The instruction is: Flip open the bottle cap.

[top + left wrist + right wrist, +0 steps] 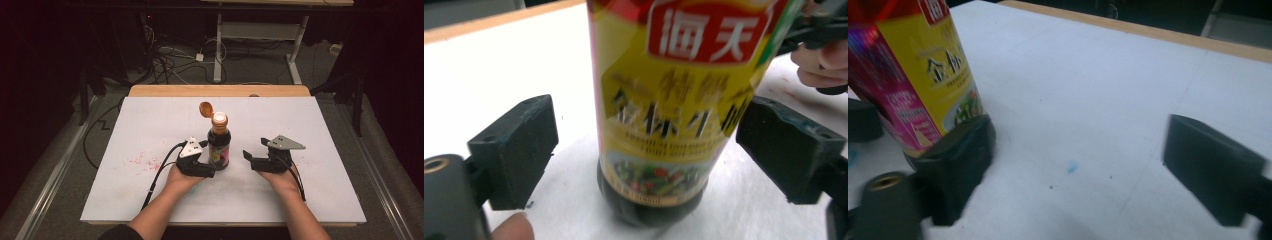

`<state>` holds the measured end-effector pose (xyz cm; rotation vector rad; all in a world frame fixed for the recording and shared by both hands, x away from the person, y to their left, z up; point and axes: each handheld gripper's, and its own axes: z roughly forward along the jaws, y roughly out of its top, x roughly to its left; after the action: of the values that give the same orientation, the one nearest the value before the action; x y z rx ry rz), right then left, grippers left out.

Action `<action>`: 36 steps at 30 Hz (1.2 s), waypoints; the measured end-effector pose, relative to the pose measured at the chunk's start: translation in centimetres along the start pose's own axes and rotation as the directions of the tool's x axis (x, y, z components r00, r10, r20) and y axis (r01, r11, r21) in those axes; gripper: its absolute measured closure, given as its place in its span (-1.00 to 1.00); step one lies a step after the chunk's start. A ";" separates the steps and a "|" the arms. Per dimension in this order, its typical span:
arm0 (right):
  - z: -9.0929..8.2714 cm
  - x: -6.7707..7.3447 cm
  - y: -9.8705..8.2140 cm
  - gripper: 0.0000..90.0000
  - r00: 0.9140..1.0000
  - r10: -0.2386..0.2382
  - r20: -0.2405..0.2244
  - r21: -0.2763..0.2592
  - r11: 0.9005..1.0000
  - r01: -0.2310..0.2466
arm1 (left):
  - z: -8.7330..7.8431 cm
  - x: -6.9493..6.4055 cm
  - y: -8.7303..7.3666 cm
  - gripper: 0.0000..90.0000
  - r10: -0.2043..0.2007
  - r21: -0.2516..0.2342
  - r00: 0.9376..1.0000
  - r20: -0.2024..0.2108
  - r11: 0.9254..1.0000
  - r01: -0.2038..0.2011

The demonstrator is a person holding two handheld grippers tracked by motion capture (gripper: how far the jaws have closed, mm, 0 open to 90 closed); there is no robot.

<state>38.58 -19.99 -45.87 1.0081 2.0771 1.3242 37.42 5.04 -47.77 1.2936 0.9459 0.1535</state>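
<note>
Bottle (219, 142) stands upright near the middle of the white table (150, 125), its flip cap (205, 108) hinged open to the far left. Your left claw (644, 145) straddles its lower body, jaws wide, with a gap on each side. Your right claw (250, 152) sits open, well apart to the right. Your left hand is the nearer one; closing it grips the bottle across its upright axis.
</note>
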 end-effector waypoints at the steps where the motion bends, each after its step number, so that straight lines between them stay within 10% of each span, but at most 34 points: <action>1: 0.0 0.0 -0.2 -0.87 1.000 -0.001 0.004 0.004 1.000 0.001 | -0.2 0.1 -0.1 -0.80 -0.002 0.004 1.000 0.001 1.000 0.002; 8: -0.4 0.1 -1.7 -1.00 1.000 0.004 0.004 0.005 1.000 -0.005 | -2.1 0.8 -0.6 -1.00 -0.002 0.054 1.000 -0.024 0.999 0.003; 36: -6.0 -1.5 -4.7 -1.00 0.993 0.013 0.120 -0.024 1.000 -0.010 | -12.8 5.9 1.3 -1.00 -0.014 -0.033 0.979 -0.204 0.999 0.007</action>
<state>33.67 -25.78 -47.57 1.0642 1.9656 1.2582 33.09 18.47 -49.31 1.2599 1.1208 0.2969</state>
